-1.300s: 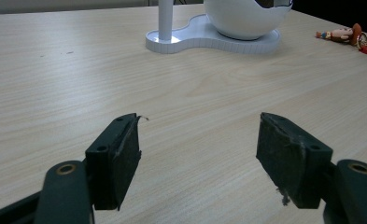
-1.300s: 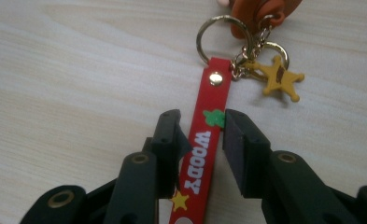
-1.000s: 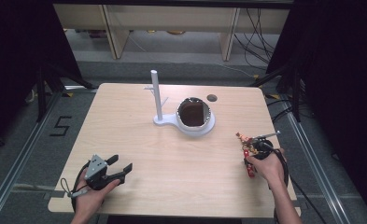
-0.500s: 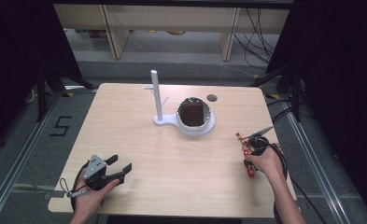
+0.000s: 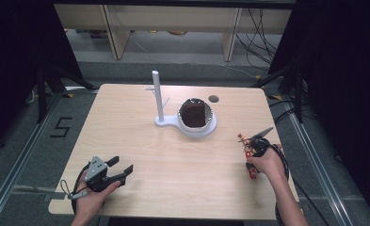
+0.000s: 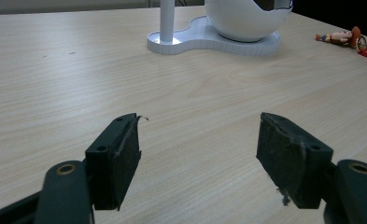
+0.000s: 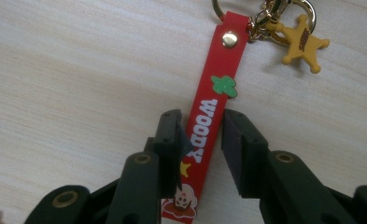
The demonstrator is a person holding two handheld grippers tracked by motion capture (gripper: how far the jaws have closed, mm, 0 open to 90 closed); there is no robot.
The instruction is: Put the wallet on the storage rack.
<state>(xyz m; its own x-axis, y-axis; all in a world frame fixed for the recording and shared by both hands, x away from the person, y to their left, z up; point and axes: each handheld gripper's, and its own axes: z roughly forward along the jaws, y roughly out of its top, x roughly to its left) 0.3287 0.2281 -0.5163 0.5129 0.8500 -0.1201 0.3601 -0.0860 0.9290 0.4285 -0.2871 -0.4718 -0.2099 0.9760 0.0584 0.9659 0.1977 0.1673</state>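
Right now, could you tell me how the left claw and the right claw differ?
The left claw stands wide open over bare table; the right claw is narrowed astride the red strap. The left claw looks along the table, the right claw down onto it. Both have black jaws.

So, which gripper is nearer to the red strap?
Right. The right gripper has its jaws on both sides of the red strap; the left gripper rests far across the table.
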